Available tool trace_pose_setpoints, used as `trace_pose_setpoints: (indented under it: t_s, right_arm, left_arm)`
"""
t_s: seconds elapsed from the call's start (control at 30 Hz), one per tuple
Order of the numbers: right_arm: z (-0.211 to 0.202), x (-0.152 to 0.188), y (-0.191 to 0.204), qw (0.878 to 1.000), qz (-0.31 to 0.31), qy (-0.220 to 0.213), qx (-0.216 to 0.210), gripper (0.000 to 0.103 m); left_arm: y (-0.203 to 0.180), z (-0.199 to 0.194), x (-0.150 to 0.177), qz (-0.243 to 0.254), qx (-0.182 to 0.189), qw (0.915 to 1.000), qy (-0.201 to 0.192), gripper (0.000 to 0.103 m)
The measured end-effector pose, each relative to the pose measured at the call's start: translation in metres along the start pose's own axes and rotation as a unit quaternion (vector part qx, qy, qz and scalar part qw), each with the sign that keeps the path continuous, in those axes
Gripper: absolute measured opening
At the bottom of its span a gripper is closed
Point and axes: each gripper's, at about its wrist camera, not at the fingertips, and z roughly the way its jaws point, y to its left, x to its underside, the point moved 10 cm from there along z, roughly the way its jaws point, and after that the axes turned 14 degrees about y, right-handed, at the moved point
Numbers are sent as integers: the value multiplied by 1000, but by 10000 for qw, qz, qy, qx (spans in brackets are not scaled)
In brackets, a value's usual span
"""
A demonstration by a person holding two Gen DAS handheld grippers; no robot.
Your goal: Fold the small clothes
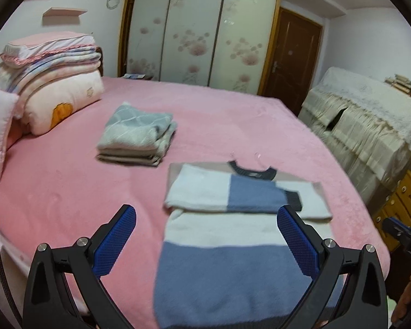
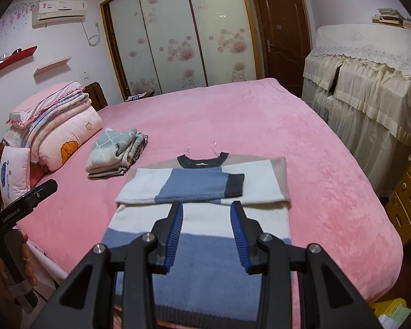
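A small knitted sweater in white, blue and pink bands with a dark collar lies flat on the pink bed, both sleeves folded across its chest. It also shows in the right wrist view. My left gripper is wide open and empty above the sweater's lower half. My right gripper is open and empty, its blue pads over the sweater's white middle band, just below the folded sleeve.
A stack of folded grey-patterned clothes lies on the bed to the left, also in the right wrist view. Piled quilts and pillows sit at the head. A cloth-covered cabinet and wooden drawers stand right.
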Motion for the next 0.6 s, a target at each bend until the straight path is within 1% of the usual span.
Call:
trace_pose_setpoints:
  t_s: [0.07,0.1,0.2,0.37,0.5,0.6]
  right_arm:
    - [-1,7,-3,10000,11,31,30,45]
    - [-1,12,-7,10000,7,48,61,46]
    - [2,24,-14,9998,9,124,163,46]
    - [11,32,-19,9994,25,289,212,46]
    - [11,39,-20,9992,-55,327,216,46]
    - [14,50,-21,9986,-164,439,258,46]
  left_arm:
    - [5,0,10,-5,-75,9999,110,102]
    - [7,0,13,9,-96,9998,156,102]
    - [9,-2,25,70,-182,9995,250,102]
    - [6,3,37,120,-211,9988,427,102]
    - [2,16,49,233,-189,9970,708,102]
    - [0,24,62,327,-203,9955,862,102]
